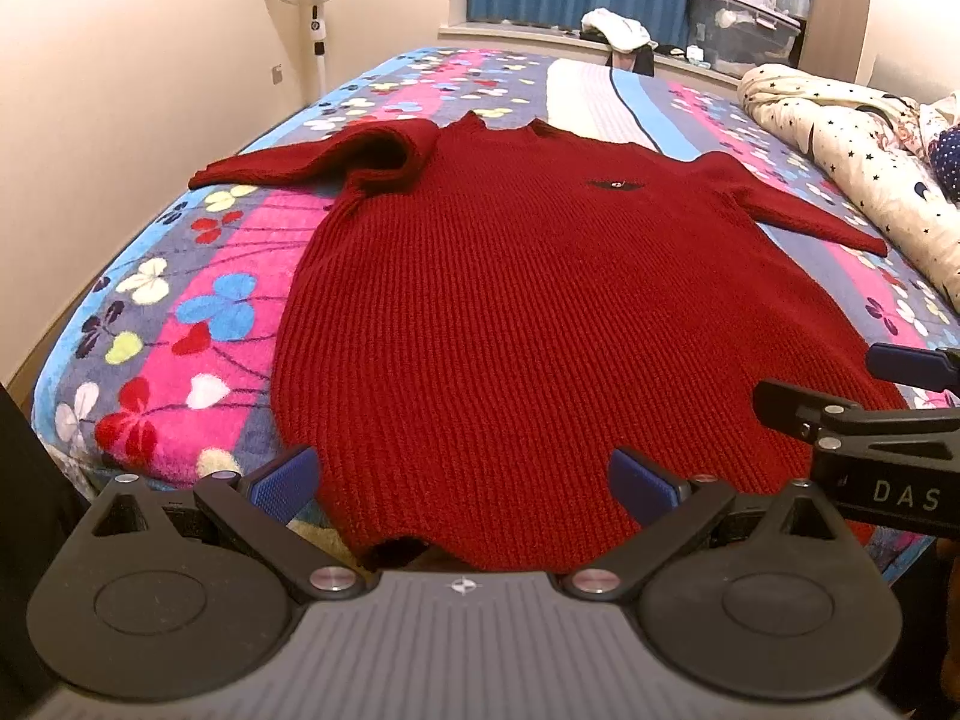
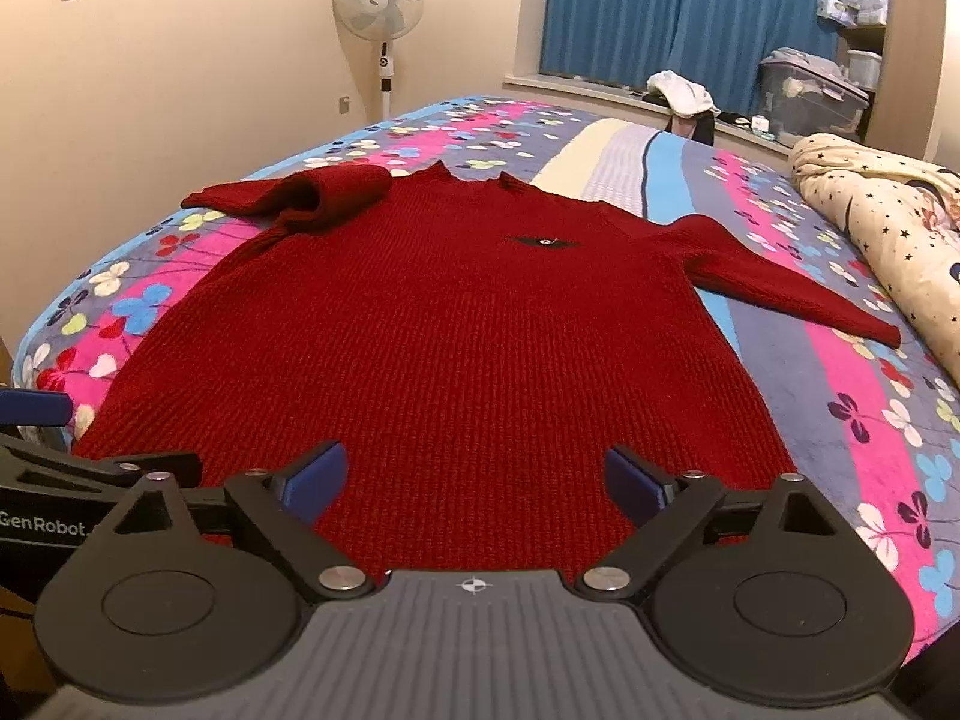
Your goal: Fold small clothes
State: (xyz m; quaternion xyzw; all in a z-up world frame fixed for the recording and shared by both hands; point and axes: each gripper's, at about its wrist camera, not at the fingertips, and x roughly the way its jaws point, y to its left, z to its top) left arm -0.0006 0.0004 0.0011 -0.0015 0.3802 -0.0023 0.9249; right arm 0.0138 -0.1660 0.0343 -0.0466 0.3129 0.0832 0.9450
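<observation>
Sweater [image 1: 510, 312] hem could be snagged unevenly by wide-spread, empty left gripper [image 1: 462, 483] and right gripper [image 2: 474, 477], since upper-left sleeve [image 1: 312, 162] is bunched

Sweater [image 1: 510, 312] hem partly hidden behind the left gripper's [image 1: 465, 483] body; badge [image 1: 615, 185] too small to read. Left sleeve [image 2: 312, 195] bunched, its cuff hidden. Right gripper [image 1: 864, 420] cut off by the frame edge.

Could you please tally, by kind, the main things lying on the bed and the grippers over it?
Sweater: 1
Quilt: 1
Grippers: 2, left gripper, right gripper
Total: 4
</observation>
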